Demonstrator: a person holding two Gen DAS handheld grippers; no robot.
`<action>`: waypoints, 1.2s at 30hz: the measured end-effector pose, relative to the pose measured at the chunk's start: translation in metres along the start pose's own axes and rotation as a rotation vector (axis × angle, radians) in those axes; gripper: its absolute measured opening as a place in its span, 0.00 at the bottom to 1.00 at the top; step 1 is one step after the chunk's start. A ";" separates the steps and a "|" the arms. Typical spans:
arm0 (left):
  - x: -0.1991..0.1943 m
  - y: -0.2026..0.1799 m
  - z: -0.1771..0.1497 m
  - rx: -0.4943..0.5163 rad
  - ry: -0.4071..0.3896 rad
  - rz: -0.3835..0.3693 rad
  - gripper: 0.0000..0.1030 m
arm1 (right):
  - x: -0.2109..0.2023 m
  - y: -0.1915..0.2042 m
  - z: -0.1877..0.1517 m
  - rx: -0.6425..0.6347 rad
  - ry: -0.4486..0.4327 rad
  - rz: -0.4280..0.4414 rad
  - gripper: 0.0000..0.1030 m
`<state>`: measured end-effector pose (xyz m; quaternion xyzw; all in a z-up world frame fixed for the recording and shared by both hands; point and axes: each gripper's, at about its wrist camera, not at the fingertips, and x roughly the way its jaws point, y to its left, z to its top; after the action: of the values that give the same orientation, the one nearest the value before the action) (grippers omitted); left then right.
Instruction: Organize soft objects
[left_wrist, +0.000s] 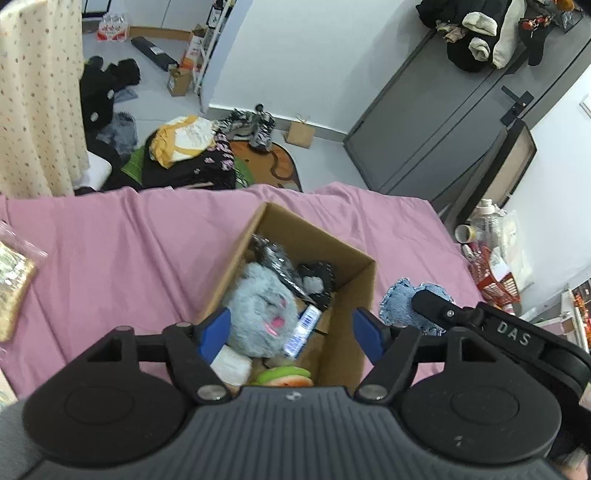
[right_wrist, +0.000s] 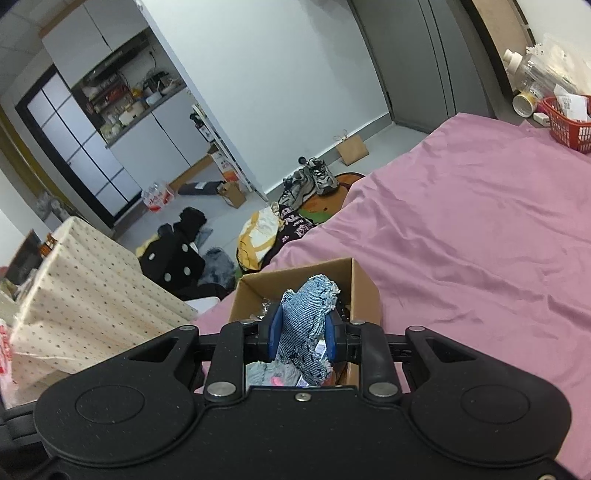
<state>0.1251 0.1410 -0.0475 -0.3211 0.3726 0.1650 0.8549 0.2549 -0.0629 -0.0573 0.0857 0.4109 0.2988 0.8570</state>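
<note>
The right gripper (right_wrist: 303, 338) is clamped on a frayed denim piece (right_wrist: 306, 317), low in the frame centre, just over the cardboard box (right_wrist: 365, 288) on the bed (right_wrist: 480, 240). The left gripper (left_wrist: 291, 334) hangs wide, empty, above the grey plush (left_wrist: 262, 302). Best carry the denim clear of the rim, then release inside.

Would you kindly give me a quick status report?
Left gripper open over box. Right gripper shut on denim piece, near box. Nothing in the way.
</note>
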 end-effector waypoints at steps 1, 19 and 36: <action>-0.001 0.002 0.001 0.004 -0.003 0.007 0.70 | 0.003 0.002 0.000 -0.006 0.004 -0.009 0.23; -0.013 0.011 0.007 0.071 0.009 0.067 0.80 | 0.013 -0.001 -0.011 0.014 0.030 -0.075 0.47; -0.075 -0.016 -0.006 0.235 -0.067 0.073 0.91 | -0.091 0.005 -0.013 -0.043 -0.089 -0.028 1.00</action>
<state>0.0797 0.1221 0.0121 -0.1992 0.3721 0.1621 0.8920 0.1985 -0.1129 -0.0044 0.0747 0.3669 0.2913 0.8803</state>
